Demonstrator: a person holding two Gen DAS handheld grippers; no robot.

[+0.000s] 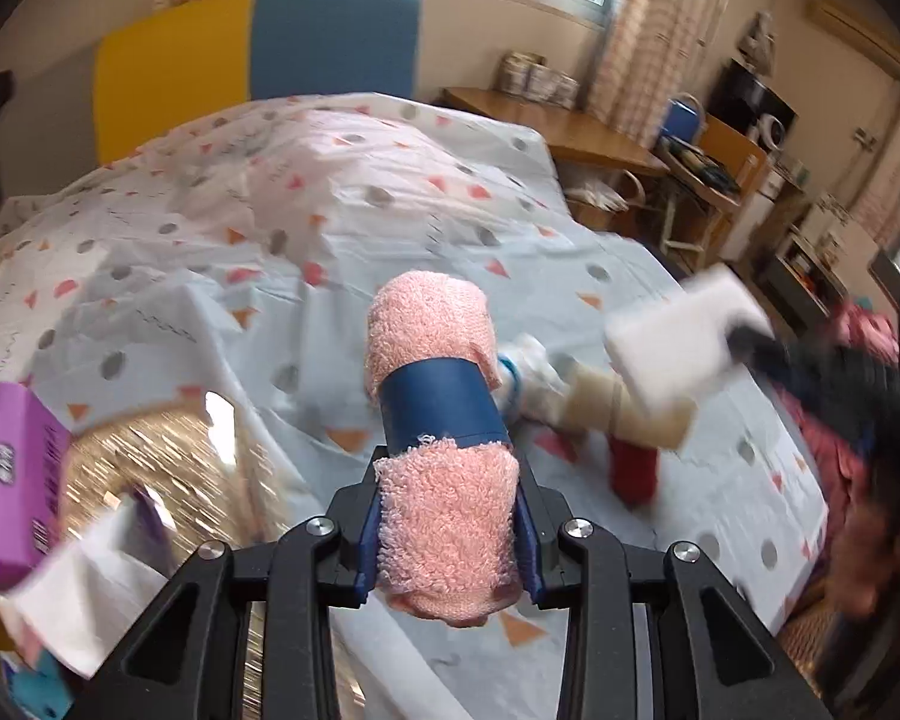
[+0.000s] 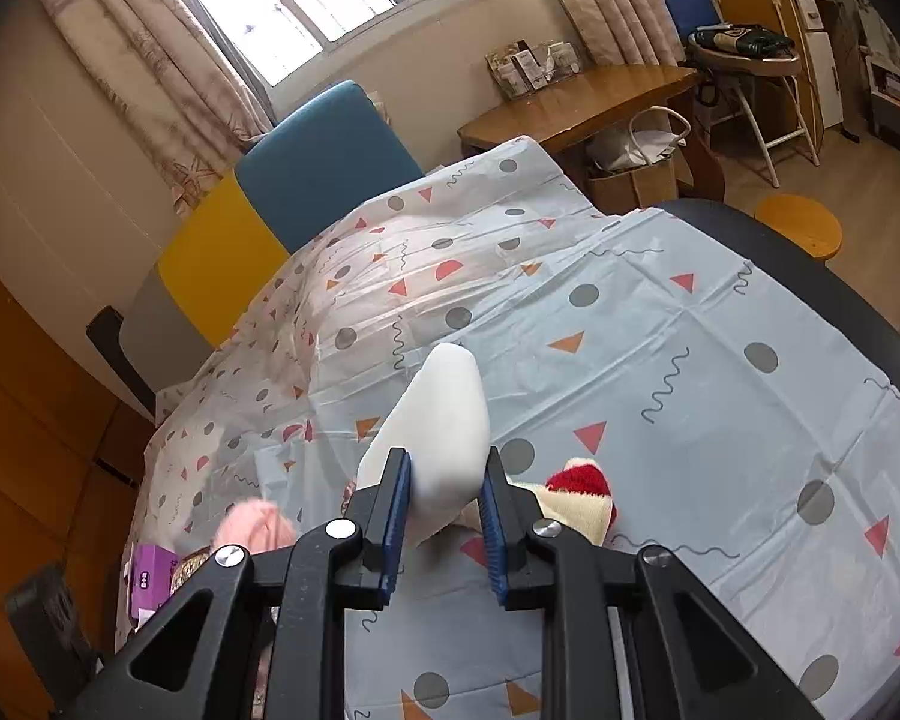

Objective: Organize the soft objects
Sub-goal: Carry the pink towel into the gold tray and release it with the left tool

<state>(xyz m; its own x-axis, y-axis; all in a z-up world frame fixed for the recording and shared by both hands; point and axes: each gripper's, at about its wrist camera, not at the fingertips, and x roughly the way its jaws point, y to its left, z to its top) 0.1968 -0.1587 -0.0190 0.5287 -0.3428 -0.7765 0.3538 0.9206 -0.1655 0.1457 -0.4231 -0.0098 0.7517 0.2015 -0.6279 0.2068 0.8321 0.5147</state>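
Observation:
My left gripper (image 1: 447, 531) is shut on a rolled pink towel (image 1: 444, 516) with a blue paper band (image 1: 444, 405), held above the patterned sheet (image 1: 222, 276). My right gripper (image 2: 441, 495) is shut on a white sponge block (image 2: 438, 426); it also shows in the left wrist view (image 1: 684, 339), blurred, at the right. A cream and red knitted sock (image 1: 624, 426) and a white sock (image 1: 534, 369) lie on the sheet between them. The knitted sock shows just right of my right gripper (image 2: 582, 498). The pink towel (image 2: 255, 525) shows low left there.
A woven golden basket (image 1: 168, 468) sits at lower left with a purple box (image 1: 15, 480) and white cloth (image 1: 84, 588) at its rim. A blue and yellow headboard (image 1: 258, 54) stands behind. A wooden desk (image 2: 594, 102) and stool (image 2: 801, 225) stand right of the bed.

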